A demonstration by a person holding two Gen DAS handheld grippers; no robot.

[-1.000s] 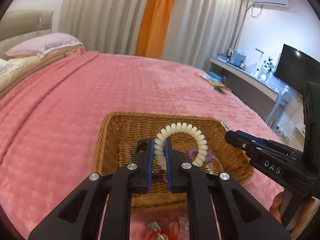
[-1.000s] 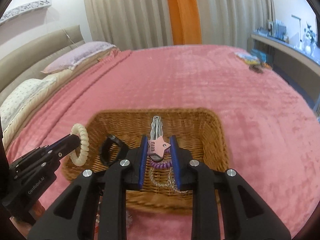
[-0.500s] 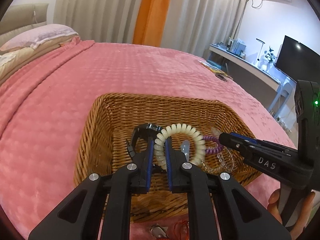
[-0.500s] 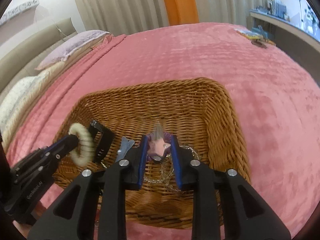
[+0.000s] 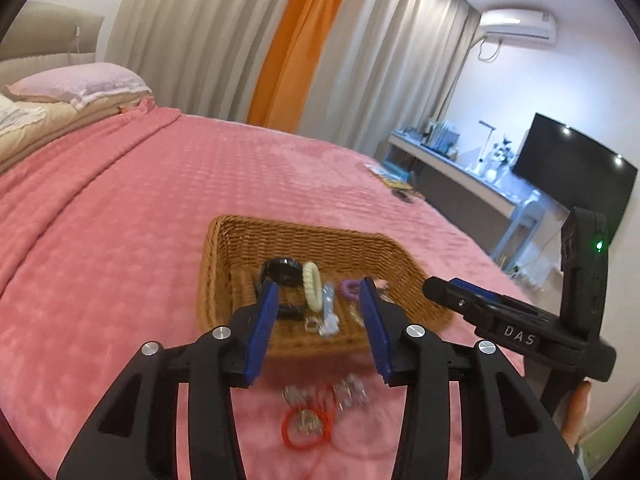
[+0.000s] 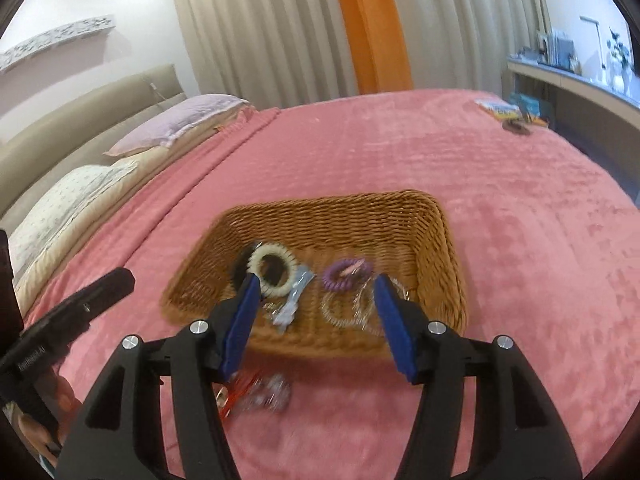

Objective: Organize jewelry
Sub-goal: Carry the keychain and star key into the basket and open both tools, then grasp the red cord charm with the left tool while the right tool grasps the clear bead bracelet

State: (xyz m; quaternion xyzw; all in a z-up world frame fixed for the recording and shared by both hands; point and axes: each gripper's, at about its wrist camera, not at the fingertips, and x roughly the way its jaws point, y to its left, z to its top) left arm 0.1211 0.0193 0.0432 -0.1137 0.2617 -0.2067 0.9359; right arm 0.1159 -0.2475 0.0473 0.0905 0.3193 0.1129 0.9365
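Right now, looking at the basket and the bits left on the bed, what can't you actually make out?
- Red cord pile on the blanket: blurred in both views; the right claw covers part of it in the right view.
- Clear bangles in the basket: see-through and smeared, count unclear.
- Black band: half hidden behind the cream coil and the left claw.
- Desk items: too small.

Woven wicker basket [image 6: 436,216], plush matt blanket [image 6: 400,152], seemingly plastic coil bracelet [image 6: 272,270].
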